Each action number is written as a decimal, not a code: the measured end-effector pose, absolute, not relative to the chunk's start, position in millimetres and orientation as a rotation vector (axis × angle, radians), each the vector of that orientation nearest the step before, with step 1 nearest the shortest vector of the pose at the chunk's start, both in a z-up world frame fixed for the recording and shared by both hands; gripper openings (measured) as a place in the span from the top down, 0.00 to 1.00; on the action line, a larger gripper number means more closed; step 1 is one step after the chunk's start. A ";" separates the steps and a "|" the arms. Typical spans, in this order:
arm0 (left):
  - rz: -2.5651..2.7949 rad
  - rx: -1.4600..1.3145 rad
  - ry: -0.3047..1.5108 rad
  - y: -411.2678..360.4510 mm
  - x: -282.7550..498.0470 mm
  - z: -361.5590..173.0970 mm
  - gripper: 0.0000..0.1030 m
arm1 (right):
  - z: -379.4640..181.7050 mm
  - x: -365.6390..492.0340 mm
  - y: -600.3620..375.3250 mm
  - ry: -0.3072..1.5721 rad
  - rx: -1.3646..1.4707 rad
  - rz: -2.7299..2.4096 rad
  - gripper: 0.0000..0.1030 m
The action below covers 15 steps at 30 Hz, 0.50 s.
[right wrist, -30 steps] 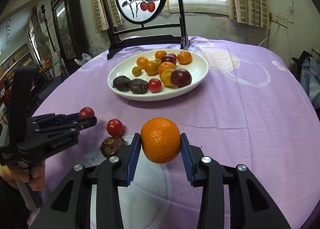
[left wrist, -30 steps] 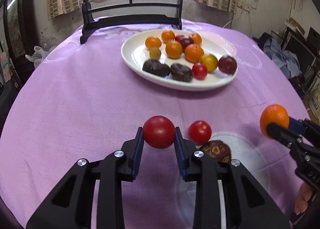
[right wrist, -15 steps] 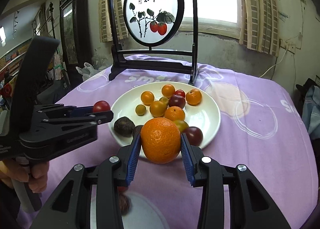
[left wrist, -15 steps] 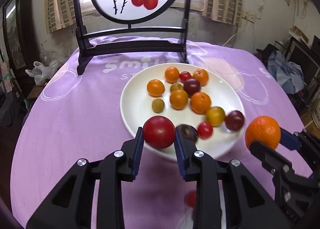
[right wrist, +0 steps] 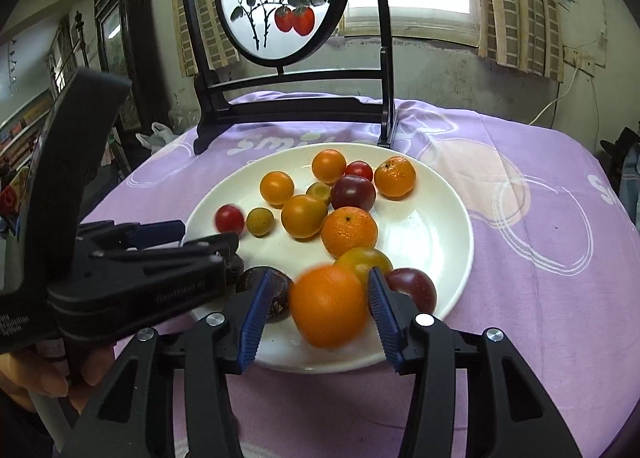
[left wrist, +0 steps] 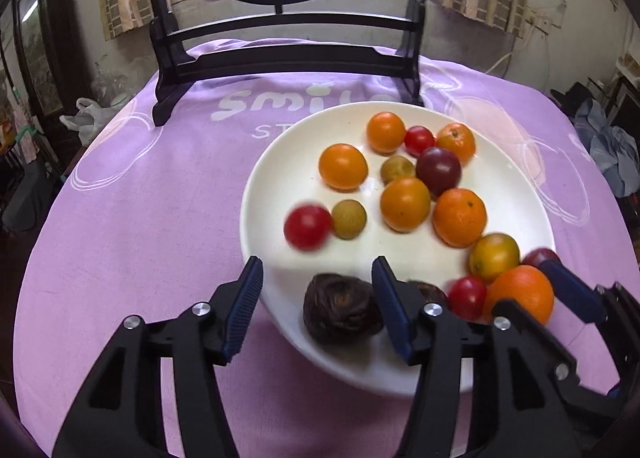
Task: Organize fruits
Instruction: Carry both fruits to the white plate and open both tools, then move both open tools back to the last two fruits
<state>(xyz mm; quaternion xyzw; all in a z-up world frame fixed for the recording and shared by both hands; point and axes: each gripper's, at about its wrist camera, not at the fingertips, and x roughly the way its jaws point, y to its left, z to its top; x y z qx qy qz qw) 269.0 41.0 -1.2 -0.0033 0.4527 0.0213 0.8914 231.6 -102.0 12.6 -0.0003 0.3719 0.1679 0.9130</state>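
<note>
My left gripper hangs over the near rim of the white plate, its jaws opening with nothing between them. A red tomato, blurred by motion, lies loose in the plate just ahead of them, next to a small green-yellow fruit. My right gripper is over the plate's front edge, jaws opening. The orange sits blurred between its pads, and a gap shows on its left side. In the right wrist view the left gripper reaches in from the left, with the tomato beyond it.
Several oranges, tomatoes and dark plums fill the plate, with two dark wrinkled fruits at its near rim. A black stand with a round painted screen stands behind the plate on the purple cloth. A hand holds the left gripper.
Both grippers moved forward from the table's front to the plate. Both sets of jaws spread: the tomato left the left gripper and sits in the plate, and the orange is loose.
</note>
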 end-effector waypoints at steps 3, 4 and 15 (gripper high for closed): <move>0.068 -0.026 0.916 47.5 253.6 5.2 0.36 | 15.2 220.8 -115.5 0.765 0.026 0.333 0.48; 0.073 -0.042 0.908 50.4 248.3 7.3 0.35 | 15.8 216.3 -120.8 0.767 0.038 0.335 0.47; 0.042 -0.107 0.947 63.9 173.1 -5.9 0.27 | 4.7 156.5 -149.2 0.841 0.069 0.370 0.41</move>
